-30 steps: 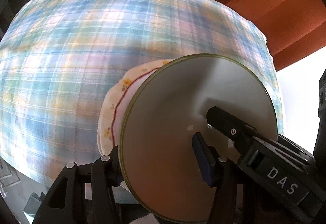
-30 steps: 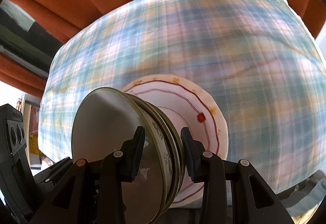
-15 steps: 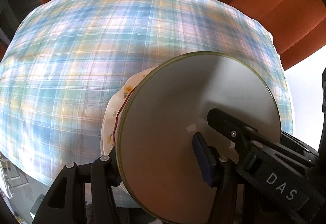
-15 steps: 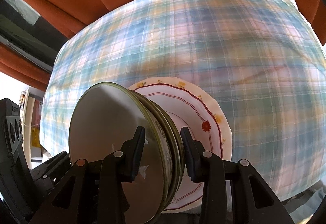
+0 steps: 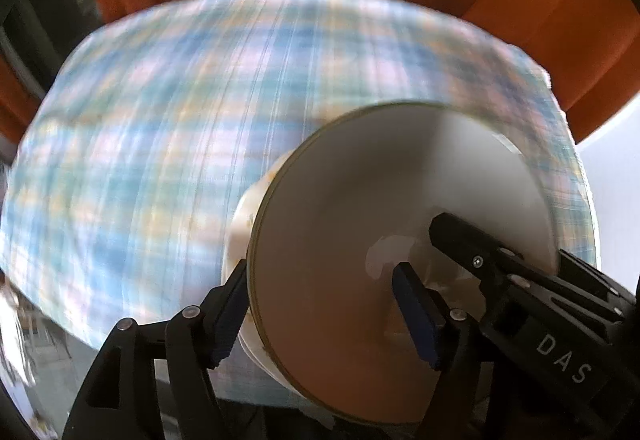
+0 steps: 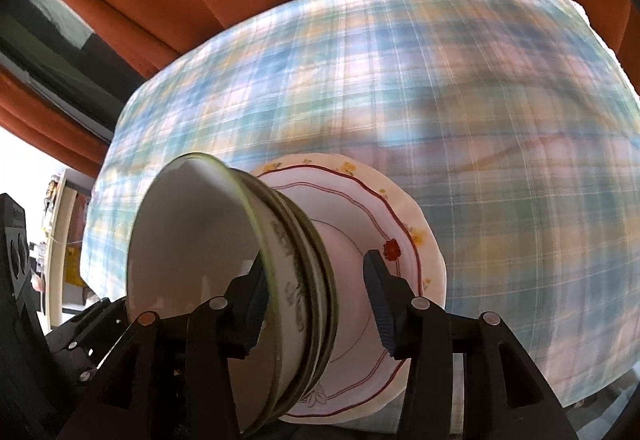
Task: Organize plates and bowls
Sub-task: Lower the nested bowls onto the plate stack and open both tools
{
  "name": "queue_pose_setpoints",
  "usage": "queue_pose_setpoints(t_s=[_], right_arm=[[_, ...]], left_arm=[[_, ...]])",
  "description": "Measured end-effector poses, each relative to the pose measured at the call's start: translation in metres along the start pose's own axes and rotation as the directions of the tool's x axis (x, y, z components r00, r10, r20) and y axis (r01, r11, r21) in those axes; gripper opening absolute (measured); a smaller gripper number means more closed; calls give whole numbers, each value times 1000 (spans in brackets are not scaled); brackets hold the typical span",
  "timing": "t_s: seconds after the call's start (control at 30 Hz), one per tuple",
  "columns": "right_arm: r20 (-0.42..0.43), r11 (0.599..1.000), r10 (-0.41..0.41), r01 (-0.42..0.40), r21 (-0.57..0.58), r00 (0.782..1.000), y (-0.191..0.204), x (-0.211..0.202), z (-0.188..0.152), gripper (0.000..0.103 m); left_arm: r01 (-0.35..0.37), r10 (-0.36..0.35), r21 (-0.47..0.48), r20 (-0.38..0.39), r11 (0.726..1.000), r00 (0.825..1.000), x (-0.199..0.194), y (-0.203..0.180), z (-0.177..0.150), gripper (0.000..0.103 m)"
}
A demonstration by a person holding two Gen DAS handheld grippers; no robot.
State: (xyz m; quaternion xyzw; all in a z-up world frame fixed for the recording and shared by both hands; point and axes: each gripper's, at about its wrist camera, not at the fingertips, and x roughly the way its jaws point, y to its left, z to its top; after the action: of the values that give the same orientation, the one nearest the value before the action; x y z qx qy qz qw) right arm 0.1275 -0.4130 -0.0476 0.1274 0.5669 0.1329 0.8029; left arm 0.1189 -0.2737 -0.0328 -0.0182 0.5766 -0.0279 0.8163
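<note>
Nested green-rimmed bowls [image 6: 288, 280] on a red-trimmed floral plate [image 6: 384, 224] — left gripper [image 5: 320, 316] and right gripper [image 6: 316, 300] both clamp this stack; tablecloth [image 6: 440, 100] behind blurred.

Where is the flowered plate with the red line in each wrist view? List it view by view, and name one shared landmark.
Left wrist: the flowered plate shows only as a blurred cream sliver, lower centre, behind the stacked bowls.
Right wrist: lower centre, right of the bowls, its red line plainly seen.
Shared landmark: the plaid tablecloth behind it.
</note>
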Motion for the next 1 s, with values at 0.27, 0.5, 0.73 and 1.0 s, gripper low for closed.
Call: queue_pose_setpoints(t_s=[0.27,0.5,0.73,1.0], right_arm=[[146,998,-66,67,1,987,14,-33,-7,74],[281,981,-196,188,56,940,44,-59,-25,74],[380,956,-292,275,100,878,84,-75,-53,80],[448,949,-309,303,87,839,138,-54,-93,82]], left_arm=[[13,-31,93,195,996,980,-32,4,-6,79],[48,-72,89,290,995,954,-57,34,-13,84],[80,-105,82,356,993,928,-79,86,-32,89],[-17,6,23,415,1000,910,-87,158,-70,93]])
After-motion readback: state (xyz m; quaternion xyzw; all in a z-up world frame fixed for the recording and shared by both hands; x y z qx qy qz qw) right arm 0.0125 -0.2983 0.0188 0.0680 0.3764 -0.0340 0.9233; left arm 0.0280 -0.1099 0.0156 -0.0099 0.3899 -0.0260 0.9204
